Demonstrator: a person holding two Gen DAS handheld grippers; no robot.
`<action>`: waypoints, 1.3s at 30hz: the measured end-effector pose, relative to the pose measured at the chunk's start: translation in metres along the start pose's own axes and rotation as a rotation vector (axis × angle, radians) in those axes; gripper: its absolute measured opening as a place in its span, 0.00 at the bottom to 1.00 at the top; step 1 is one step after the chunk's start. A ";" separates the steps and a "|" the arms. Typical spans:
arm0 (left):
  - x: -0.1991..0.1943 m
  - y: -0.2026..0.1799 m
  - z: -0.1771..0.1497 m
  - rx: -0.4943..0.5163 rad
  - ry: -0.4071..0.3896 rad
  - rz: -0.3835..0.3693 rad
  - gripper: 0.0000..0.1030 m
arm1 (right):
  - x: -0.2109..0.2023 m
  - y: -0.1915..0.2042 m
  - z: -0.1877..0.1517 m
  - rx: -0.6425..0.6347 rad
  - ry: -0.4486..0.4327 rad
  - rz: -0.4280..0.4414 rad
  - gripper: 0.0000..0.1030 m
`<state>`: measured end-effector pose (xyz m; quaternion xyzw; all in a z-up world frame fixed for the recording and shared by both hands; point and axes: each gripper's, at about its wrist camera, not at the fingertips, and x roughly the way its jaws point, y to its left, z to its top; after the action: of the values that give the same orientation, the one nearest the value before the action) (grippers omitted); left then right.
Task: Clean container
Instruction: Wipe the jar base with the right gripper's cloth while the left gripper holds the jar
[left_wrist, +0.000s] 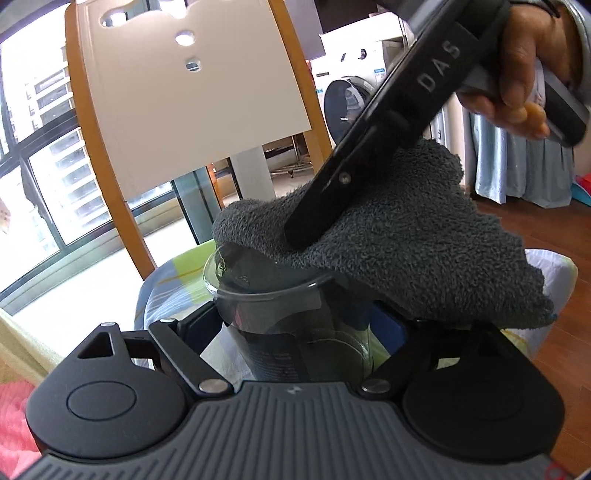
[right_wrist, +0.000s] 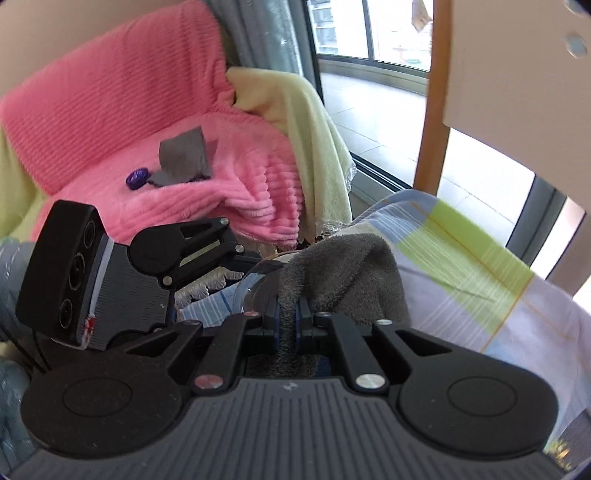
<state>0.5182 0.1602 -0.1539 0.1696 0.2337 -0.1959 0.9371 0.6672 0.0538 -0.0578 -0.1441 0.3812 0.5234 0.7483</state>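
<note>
The left claw (left_wrist: 295, 325) stands on either side of a clear glass beaker (left_wrist: 291, 314), its pads close against the glass wall, though the towel hides the right pad and whether they press cannot be told for sure; the beaker stands upright on a desk covered with a pale checked cloth (right_wrist: 480, 280), toward the cloth's near edge in the left wrist view. For the wiping to go well, my judgement is that this claw should bear squarely on the straight wall below the flared rim and keep the beaker vertical, since smooth glass will slip or tip under a sideways push. Over the mouth lies a dark grey terry towel (left_wrist: 399, 240), thick, looped and soft, part of it tucked down inside and the rest hanging off the right side. The right claw (right_wrist: 290, 321) is clamped together on a fold of that towel and points steeply down into the mouth. It would do best, I judge, to push the pinched fold down along the inner wall and turn it around the curve, letting the nap take the film rather than the hard fingers striking glass. A person's hand (left_wrist: 524, 74) grips the right tool's handle.
</note>
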 end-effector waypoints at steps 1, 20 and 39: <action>0.005 0.004 -0.002 0.000 -0.004 0.001 0.86 | 0.001 0.000 0.000 -0.009 -0.004 0.001 0.04; 0.021 -0.010 0.001 0.030 -0.006 0.046 0.87 | -0.023 -0.020 -0.008 0.167 -0.244 0.106 0.07; 0.033 -0.009 0.004 0.032 -0.005 0.048 0.87 | 0.012 0.005 -0.014 0.076 -0.158 0.145 0.06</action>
<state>0.5425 0.1410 -0.1696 0.1895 0.2240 -0.1774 0.9394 0.6589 0.0555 -0.0746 -0.0459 0.3501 0.5710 0.7411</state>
